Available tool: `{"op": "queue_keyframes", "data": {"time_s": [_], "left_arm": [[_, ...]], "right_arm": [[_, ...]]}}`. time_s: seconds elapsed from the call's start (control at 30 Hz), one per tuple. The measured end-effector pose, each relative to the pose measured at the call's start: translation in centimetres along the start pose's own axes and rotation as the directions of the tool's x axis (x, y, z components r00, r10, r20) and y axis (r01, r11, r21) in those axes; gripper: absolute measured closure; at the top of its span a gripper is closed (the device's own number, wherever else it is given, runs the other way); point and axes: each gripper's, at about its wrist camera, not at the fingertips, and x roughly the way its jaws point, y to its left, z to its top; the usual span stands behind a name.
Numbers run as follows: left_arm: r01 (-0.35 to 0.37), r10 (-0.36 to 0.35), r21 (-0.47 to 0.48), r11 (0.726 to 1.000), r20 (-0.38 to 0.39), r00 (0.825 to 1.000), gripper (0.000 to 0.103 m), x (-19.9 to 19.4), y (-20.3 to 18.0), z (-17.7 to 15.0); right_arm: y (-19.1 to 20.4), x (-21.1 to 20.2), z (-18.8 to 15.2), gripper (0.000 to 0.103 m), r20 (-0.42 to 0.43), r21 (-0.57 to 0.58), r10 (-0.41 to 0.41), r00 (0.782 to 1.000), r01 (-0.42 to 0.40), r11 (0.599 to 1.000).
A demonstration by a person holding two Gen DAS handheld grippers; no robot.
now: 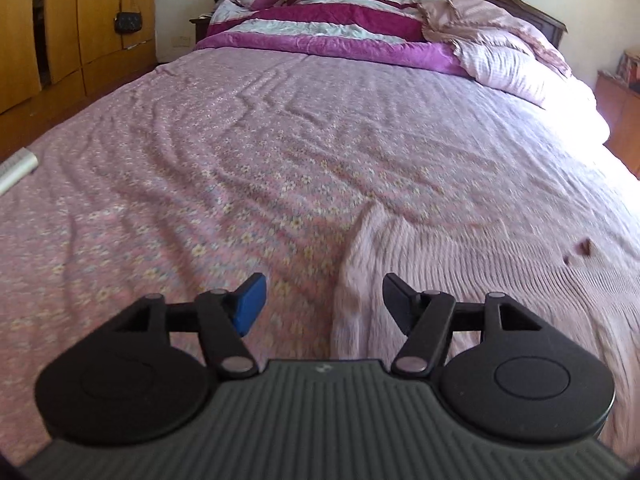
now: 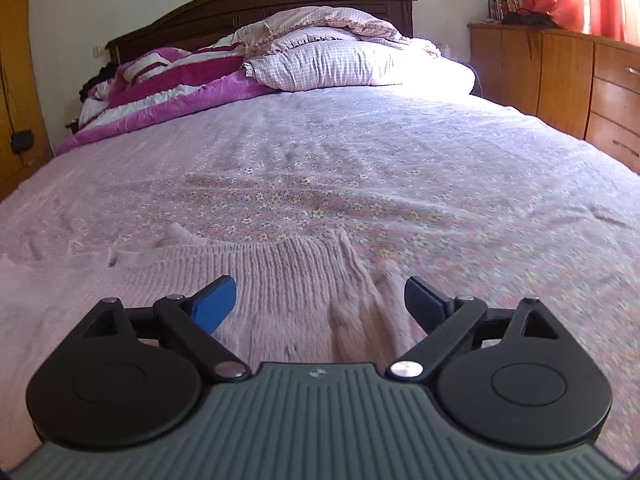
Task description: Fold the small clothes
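A small pale pink ribbed knit garment [image 1: 460,264] lies flat on the flowered bedsheet [image 1: 240,168]. In the left wrist view its left edge runs between the fingers of my left gripper [image 1: 324,304], which hangs open just above it; nothing is pinched. Small brown buttons [image 1: 584,246] show on the knit to the right. In the right wrist view the same garment [image 2: 280,280] spreads below and left of my right gripper [image 2: 320,304], whose jaws stand wide open over the garment's right edge, holding nothing.
A crumpled magenta and white quilt [image 1: 320,28] and pink pillows [image 2: 340,60] are piled at the headboard. Wooden wardrobes [image 1: 60,20] stand along the left, a wooden dresser [image 2: 560,72] on the right. A grey cylinder [image 1: 16,168] lies at the bed's left edge.
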Motion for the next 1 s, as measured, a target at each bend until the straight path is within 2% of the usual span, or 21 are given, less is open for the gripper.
{"op": "queue_keyframes", "data": {"time_s": [0.13, 0.27, 0.47, 0.6, 0.73, 0.87, 1.0], "left_arm": [[0.008, -0.008, 0.004, 1.0, -0.032, 0.999, 0.037, -2.2, -0.1, -1.1], [-0.024, 0.023, -0.026, 0.999, -0.071, 0.997, 0.037, -3.7, -0.3, -2.3], [0.022, -0.028, -0.062, 0.998, -0.093, 0.995, 0.037, -5.8, -0.5, -3.8], [0.039, -0.046, -0.062, 0.997, -0.106, 0.993, 0.037, -6.8, -0.9, -4.7], [0.049, -0.055, -0.058, 0.997, -0.124, 0.991, 0.037, -7.4, -1.3, -5.5], [0.052, -0.059, -0.051, 0.997, -0.147, 0.987, 0.037, -7.6, -1.7, -6.1], [0.059, -0.064, -0.036, 0.998, -0.156, 0.986, 0.037, -7.7, -2.2, -6.4]], "right_arm": [[-1.5, -3.2, -0.4, 0.005, 0.003, 0.058, 0.041, 0.999, -0.042, 0.997], [-2.6, -5.8, -1.2, 0.004, 0.002, 0.109, 0.064, 0.998, -0.064, 0.992], [-4.1, -8.6, -2.3, 0.001, -0.018, 0.164, 0.088, 0.996, -0.084, 0.983], [-4.3, -9.3, -3.1, 0.001, -0.04, 0.15, 0.085, 0.996, -0.078, 0.986], [-4.9, -9.6, -4.0, 0.001, -0.057, 0.193, 0.114, 0.992, -0.101, 0.976], [-5.1, -9.5, -4.9, 0.001, -0.074, 0.205, 0.118, 0.99, -0.101, 0.974], [-5.9, -8.9, -5.2, 0.001, -0.088, 0.264, 0.124, 0.988, -0.097, 0.96]]}}
